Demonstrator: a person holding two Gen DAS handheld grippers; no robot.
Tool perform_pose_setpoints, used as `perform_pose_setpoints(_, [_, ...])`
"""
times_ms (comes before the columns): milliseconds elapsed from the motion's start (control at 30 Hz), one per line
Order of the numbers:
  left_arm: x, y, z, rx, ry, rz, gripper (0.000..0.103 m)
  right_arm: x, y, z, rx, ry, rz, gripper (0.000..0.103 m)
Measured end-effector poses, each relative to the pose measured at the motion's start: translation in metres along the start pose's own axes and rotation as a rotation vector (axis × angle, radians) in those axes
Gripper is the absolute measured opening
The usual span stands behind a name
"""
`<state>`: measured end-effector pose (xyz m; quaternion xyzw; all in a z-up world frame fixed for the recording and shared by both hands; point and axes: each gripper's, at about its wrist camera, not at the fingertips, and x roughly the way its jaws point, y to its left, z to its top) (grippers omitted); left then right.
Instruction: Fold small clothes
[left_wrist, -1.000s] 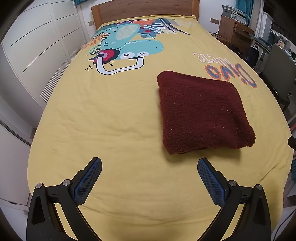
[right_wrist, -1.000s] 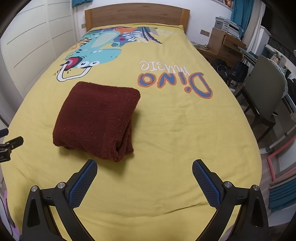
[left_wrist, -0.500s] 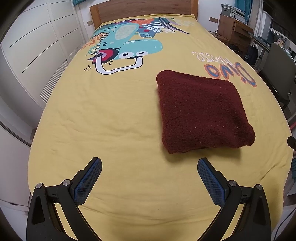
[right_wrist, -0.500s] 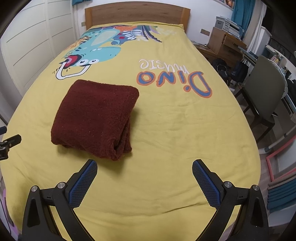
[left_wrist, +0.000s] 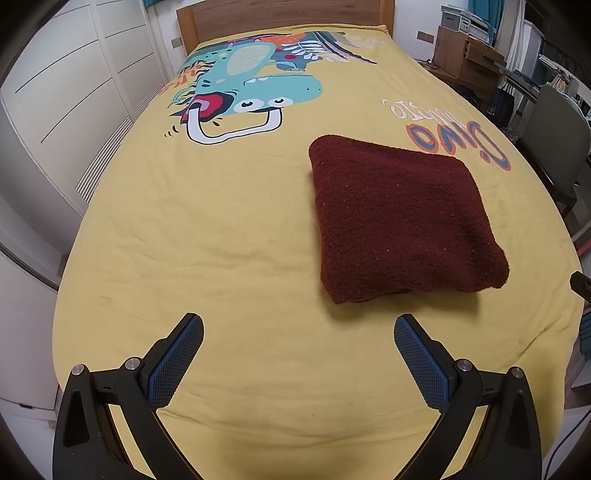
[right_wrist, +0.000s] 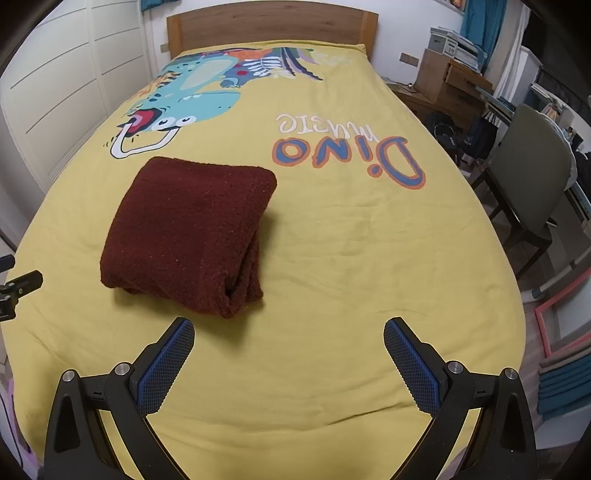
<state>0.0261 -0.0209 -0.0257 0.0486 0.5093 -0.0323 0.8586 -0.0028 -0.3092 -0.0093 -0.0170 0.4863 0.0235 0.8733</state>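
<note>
A dark red knitted garment (left_wrist: 399, 221) lies folded into a thick square on the yellow bedspread (left_wrist: 221, 229). My left gripper (left_wrist: 298, 332) stands open above the bed's near end, with the garment ahead and to its right, untouched. In the right wrist view the same garment (right_wrist: 188, 232) shows its layered folded edge at the near right corner. My right gripper (right_wrist: 289, 334) is open too, with the garment ahead and to its left. Nothing is between either pair of fingers. The tip of the other gripper (right_wrist: 20, 286) shows at the left edge.
The bedspread (right_wrist: 369, 240) carries a dinosaur print and "Dino music" lettering. A wooden headboard (left_wrist: 284, 14) closes the far end. White wardrobe doors (left_wrist: 74, 92) run along the left. A grey chair (right_wrist: 532, 184), a wooden desk (right_wrist: 450, 88) and clutter stand to the right.
Both grippers stay open and the garment lies still. The right wrist view has drifted slightly, so the garment sits a little nearer and more to the left.
</note>
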Motion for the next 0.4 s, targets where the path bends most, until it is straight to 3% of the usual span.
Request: perform_pose_setpoints(400, [0.0003,-0.003,-0.0012,-0.01,0.006,-0.01,0.102,0.0031,-0.0032,-0.0028,0.014,0.011,0.0,0.102])
